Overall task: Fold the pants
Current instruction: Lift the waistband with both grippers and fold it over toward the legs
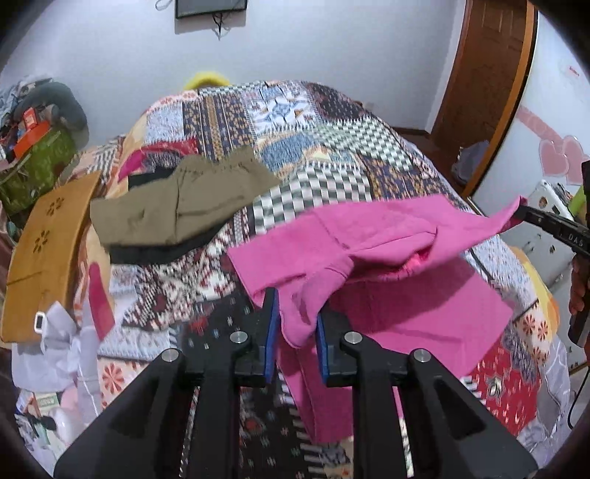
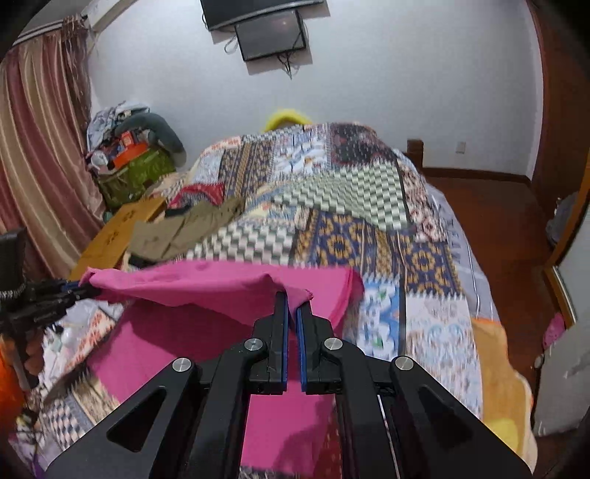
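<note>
Your right tongs [image 2: 292, 307] pinch one corner of the pink pants [image 2: 206, 324]; your left tongs [image 1: 295, 313] stand slightly parted around the other corner, stretching that edge to fold it over the bed [image 2: 368, 228]. Beyond lie olive pants [image 1: 184, 206].

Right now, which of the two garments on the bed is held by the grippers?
The pink pants, raised at two corners. The olive pants lie untouched farther back on the quilt.

Bed under patchwork quilt [image 2: 350, 191]. White wall [image 2: 405, 73] behind it carries a dark screen [image 2: 271, 35]. Striped curtain [image 2: 40, 147] left of bed; reddish, possibly wooden, floor [image 2: 497, 221] right.
</note>
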`<state>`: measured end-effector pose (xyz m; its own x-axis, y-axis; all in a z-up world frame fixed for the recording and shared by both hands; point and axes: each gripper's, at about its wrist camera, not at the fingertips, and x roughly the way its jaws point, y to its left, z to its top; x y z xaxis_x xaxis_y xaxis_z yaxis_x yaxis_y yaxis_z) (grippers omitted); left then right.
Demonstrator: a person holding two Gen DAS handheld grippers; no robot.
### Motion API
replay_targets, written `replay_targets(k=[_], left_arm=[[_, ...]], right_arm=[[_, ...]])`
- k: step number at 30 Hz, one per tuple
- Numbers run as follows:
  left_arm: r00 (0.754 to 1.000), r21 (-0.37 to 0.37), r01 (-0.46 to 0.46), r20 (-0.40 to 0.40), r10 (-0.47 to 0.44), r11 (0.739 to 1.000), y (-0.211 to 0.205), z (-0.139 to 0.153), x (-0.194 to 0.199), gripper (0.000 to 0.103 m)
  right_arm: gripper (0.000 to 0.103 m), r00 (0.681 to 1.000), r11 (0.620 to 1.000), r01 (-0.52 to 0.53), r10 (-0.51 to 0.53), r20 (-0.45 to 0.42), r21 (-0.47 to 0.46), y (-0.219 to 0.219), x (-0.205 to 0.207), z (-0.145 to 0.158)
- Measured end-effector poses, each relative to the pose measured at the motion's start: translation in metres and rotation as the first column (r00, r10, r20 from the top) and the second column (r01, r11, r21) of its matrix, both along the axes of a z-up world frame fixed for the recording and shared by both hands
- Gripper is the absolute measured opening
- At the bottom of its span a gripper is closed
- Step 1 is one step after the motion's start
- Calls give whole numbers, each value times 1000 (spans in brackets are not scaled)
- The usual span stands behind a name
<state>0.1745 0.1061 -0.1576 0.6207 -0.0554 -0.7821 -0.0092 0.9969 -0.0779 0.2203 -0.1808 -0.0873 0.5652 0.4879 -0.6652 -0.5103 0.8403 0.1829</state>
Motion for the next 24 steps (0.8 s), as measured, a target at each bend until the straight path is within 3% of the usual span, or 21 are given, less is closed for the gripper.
replay_targets(k=[7, 13, 16, 18, 20, 24], left_arm=[[999, -15, 10, -37, -10, 1000, -6, -18, -22, 19], [998, -36, 7, -65, -9, 999, -7, -25, -32, 20], [998, -19, -3, -65, 1, 1000, -5, -23, -39, 31], [998, 11, -13, -56, 13, 1000, -3, -19, -46, 47], [999, 41, -26, -35, 27, 999, -3, -12, -50, 57], [999, 43, -38, -19, 39, 998, -2, 3, -50, 66]], right_arm=[[4, 996, 999, 35, -36, -86, -18, -18, -19, -35], [5, 988, 996, 88, -90, -125, -23, -29, -29, -48], [5, 979, 990, 141, -141, -147, -11, -44, -32, -51], [5, 976, 987, 158, -156, -154, -1, -49, -35, -49], [5, 977, 987, 160, -160, -138, -9, -52, -39, -44], [10, 986, 992, 121, -124, -112, -26, -45, -47, -30]])
